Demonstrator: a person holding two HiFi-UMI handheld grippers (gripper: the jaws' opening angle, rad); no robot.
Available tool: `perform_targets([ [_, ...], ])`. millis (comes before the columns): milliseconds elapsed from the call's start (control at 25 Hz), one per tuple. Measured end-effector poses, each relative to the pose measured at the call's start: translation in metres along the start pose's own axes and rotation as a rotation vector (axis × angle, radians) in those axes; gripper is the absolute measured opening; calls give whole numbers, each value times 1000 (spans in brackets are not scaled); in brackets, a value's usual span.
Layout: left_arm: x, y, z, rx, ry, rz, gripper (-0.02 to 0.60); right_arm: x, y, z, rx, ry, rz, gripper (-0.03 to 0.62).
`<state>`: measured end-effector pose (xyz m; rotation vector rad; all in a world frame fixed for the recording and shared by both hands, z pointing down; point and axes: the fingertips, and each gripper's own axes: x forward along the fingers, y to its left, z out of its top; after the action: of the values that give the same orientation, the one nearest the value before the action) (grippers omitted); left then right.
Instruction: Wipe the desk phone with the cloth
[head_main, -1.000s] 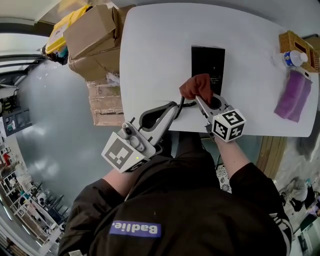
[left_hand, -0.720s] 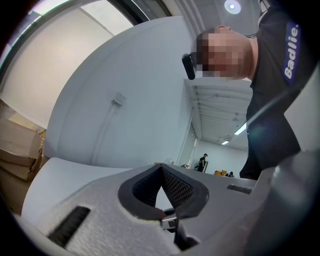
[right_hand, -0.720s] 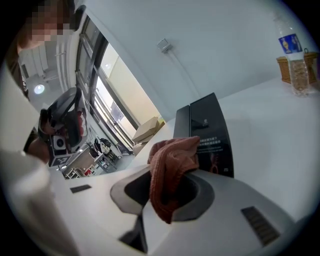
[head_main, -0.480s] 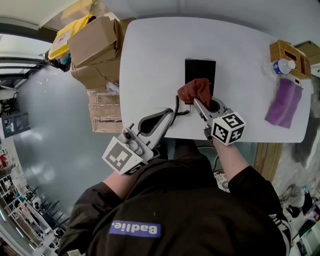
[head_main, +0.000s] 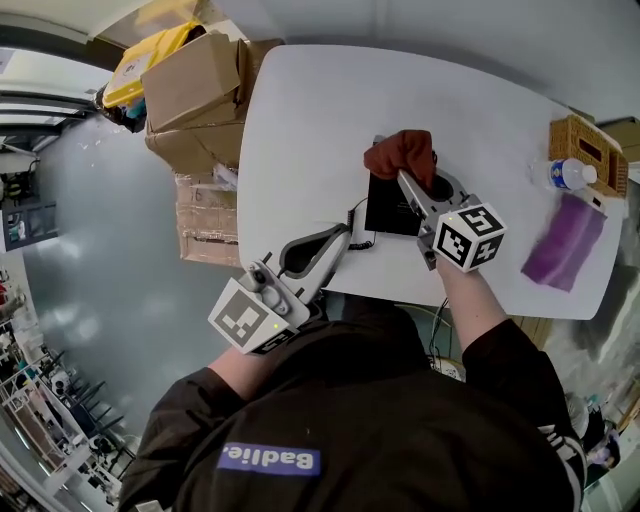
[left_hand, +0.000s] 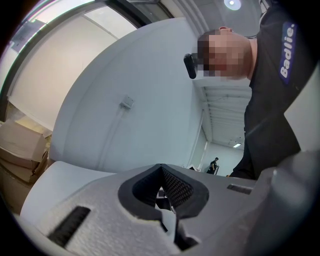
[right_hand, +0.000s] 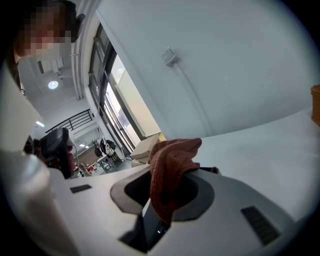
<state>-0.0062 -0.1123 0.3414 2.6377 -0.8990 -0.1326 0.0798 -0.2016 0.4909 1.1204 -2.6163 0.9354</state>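
The desk phone (head_main: 385, 206) lies flat on the white counter (head_main: 300, 120), a little right of the middle of the head view, its coiled cord (head_main: 358, 230) trailing off its left edge. The rust-red cloth (head_main: 400, 152) is now bunched at the phone's far end, toward the top of the frame. A second ago it was pressed against the near end, so a stroke along the length of the phone has been made, away from the person.

The cloth is pinched in the right gripper (head_main: 408, 178), whose jaws are closed on a fold of it. In the right gripper view the fabric spills up and out between them. The left gripper (head_main: 336, 237) is held low at the counter's near edge, just beside the cord. Its jaws are brought together and nothing is seen gripped between them (the phone is not being steadied by it, as far as can be judged).

One pass over the phone's top face is therefore taken as done. A return stroke or a pass over the sides is probably still wanted.

Further out, cardboard boxes (head_main: 185, 70) are stacked at the upper left. A wicker basket (head_main: 585, 148), a bottle (head_main: 563, 174) and a purple cloth (head_main: 560, 250) sit at the right edge, well apart from the phone.
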Motion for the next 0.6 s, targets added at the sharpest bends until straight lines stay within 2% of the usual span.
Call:
perform_targets([
  [200, 0, 7, -5, -12, 8, 11, 6, 6, -7, -11, 25, 20, -4, 94],
  [600, -10, -2, -15, -22, 53, -47, 6, -13, 13, -68, 84, 66, -36, 94],
])
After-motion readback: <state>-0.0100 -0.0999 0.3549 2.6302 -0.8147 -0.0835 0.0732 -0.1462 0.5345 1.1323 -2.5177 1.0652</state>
